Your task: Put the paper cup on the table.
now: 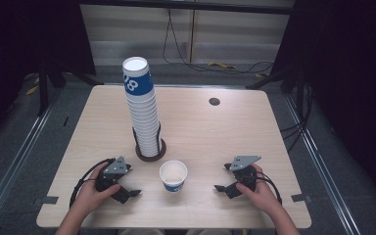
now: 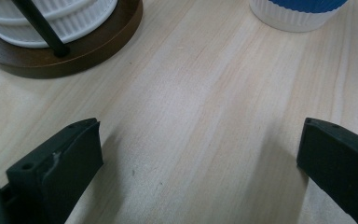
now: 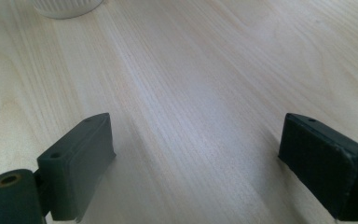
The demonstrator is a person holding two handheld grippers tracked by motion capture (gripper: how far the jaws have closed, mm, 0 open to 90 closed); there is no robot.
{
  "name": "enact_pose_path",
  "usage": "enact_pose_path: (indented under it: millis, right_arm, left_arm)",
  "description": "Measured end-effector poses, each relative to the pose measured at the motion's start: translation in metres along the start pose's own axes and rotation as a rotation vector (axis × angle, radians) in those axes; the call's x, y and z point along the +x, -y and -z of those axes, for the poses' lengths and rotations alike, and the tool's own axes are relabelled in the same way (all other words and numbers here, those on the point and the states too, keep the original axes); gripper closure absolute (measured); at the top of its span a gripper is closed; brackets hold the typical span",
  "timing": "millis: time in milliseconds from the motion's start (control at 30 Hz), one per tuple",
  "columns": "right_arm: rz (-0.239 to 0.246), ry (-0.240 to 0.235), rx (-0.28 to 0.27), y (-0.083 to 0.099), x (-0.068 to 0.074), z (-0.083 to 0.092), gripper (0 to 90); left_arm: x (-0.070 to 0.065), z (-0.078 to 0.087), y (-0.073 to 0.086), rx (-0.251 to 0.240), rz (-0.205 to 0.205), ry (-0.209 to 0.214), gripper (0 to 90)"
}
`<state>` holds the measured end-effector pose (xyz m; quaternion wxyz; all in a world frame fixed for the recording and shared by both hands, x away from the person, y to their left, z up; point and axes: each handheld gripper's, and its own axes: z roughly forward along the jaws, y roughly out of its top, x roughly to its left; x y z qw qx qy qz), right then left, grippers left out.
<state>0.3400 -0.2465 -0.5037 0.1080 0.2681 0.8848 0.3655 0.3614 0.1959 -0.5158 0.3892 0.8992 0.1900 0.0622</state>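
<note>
Both grippers, left (image 1: 127,188) and right (image 1: 223,182), are sitting open and empty; the loose cup (image 1: 173,176) at lower centre is needing a light, square, mid-wall squeeze.

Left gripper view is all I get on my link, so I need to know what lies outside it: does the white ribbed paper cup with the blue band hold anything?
Observer: No, the white ribbed paper cup with the blue band stands upright, its white inside bare.
Operator: How high is the pile on the round dark wooden base?
Observer: The tall stack of white ribbed cups on the round dark wooden base rises far above the single cup; its top cup is blue.
Operator: Where is the other gripper?
Observer: The right gripper rests on the pale wooden table, right of the single cup, jaws wide open and apart from it.
</note>
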Motion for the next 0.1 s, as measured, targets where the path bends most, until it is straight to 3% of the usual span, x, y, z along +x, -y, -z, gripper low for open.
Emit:
enact_pose_path:
  millis: [100]
  right_arm:
    - [-0.001, 0.001, 0.000, 0.0000, 0.0001, 0.0000, 9.1]
  left_arm:
    - [0.0000, 0.0000, 0.0000, 0.000, 0.000, 0.000, 0.0]
